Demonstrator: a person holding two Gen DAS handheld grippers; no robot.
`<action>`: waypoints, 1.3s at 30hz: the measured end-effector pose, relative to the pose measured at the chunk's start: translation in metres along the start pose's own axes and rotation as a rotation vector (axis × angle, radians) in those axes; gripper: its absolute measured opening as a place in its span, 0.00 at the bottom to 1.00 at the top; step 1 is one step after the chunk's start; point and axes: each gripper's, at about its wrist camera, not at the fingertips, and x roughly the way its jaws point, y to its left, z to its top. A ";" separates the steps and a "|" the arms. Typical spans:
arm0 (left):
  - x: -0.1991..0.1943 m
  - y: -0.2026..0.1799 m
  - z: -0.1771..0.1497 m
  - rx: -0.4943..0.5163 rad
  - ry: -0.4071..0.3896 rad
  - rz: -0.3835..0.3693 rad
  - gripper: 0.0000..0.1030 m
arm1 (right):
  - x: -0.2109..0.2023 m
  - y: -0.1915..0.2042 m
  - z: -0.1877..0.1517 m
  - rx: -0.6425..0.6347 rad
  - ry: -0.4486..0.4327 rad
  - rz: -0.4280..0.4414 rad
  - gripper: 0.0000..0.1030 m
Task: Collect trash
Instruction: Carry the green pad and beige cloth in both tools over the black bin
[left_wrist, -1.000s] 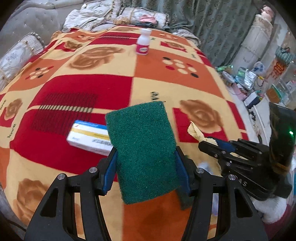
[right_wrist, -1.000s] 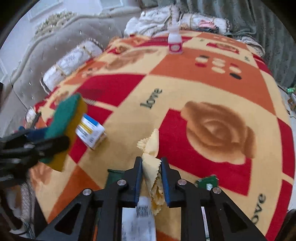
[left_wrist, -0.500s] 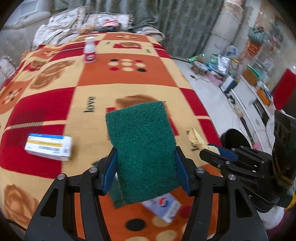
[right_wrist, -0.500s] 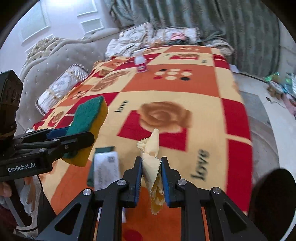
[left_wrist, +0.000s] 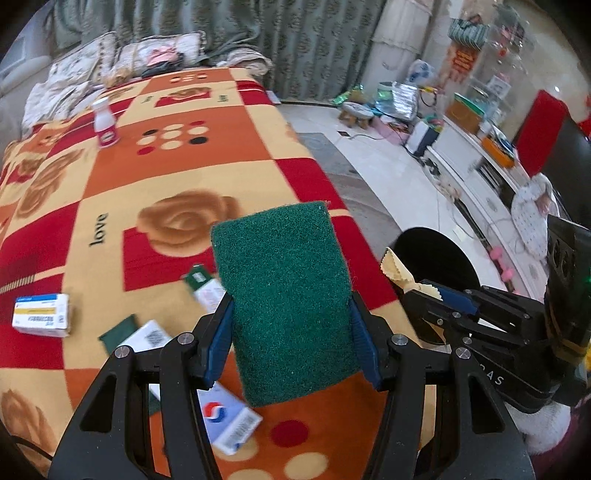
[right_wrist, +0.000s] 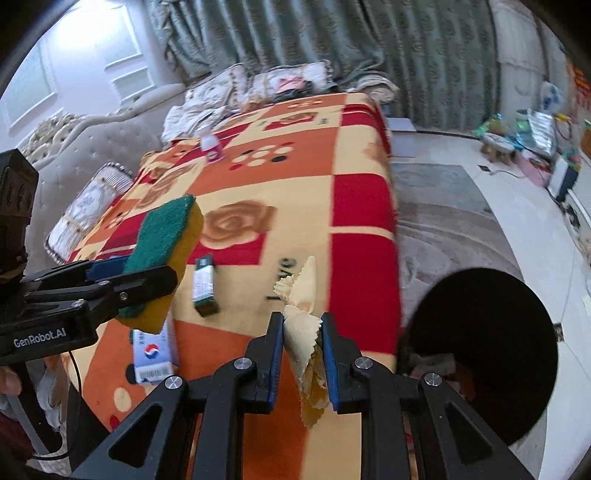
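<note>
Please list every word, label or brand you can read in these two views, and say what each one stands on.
"GenRobot.AI": on the side of the left gripper.
"love": woven into the blanket.
"AS": end of a cut-off word on the right gripper.
Print on the blue and white box, the logo carton and the bottle: too blurred to read.

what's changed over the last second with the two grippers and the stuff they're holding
Both grippers swung from over the blanket toward the black bin beside it, now in view. Unchanged: left gripper holds the sponge, right gripper the yellow cloth; boxes remain on the blanket.
</note>
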 end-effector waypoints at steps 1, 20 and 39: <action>0.002 -0.003 0.001 0.005 0.003 -0.003 0.55 | -0.002 -0.005 -0.001 0.008 -0.001 -0.006 0.18; 0.039 -0.068 0.006 0.098 0.057 -0.072 0.55 | -0.025 -0.072 -0.019 0.130 -0.022 -0.074 0.18; 0.064 -0.107 0.011 0.138 0.085 -0.118 0.55 | -0.030 -0.108 -0.033 0.198 -0.015 -0.107 0.18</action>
